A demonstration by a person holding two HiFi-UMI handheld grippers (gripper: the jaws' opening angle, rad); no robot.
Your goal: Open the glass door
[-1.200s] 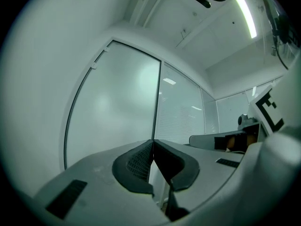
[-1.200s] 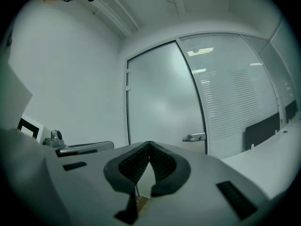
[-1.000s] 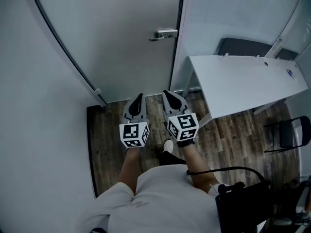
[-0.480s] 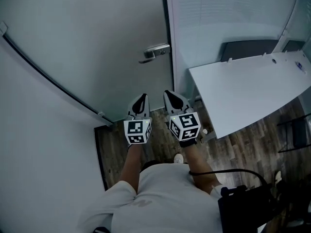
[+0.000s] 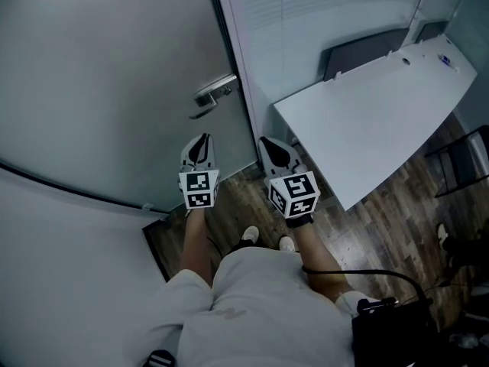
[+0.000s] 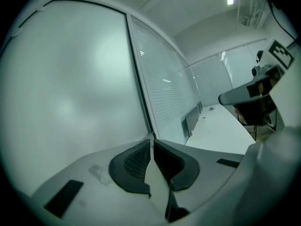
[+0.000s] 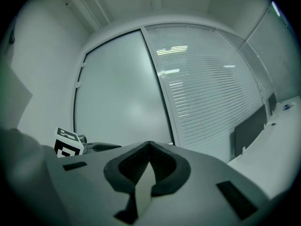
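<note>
Two claws point toward the frosted glass door (image 5: pixel 114 75), each with its jaws pressed together and nothing between them. The left claw (image 5: pixel 200 145) sits just short of the door's silver metal lever handle (image 5: pixel 212 95), near it but apart. The right claw (image 5: pixel 271 150) sits past the door's handle-side edge, in front of the glass wall panel with white slatted blinds (image 5: pixel 321 14). The door lies closed in its frame, its handle-side edge against the thin dark frame post (image 5: pixel 229 60). On the side away from the handle, a dark strip (image 5: pixel 69 183) marks where the door meets the plain white wall (image 5: pixel 61 281). A white rectangular desk (image 5: pixel 374 113) stands on the handle side of the door, along the blinds panel, with its near corner just beside the right claw. Between the door and the person's white shoes (image 5: pixel 249 235) runs a narrow stretch of dark wood-plank floor (image 5: pixel 237 205), hemmed by the wall on one side and the desk on the other. A black chair (image 5: pixel 462 163) stands well away from the door, past the desk.
</note>
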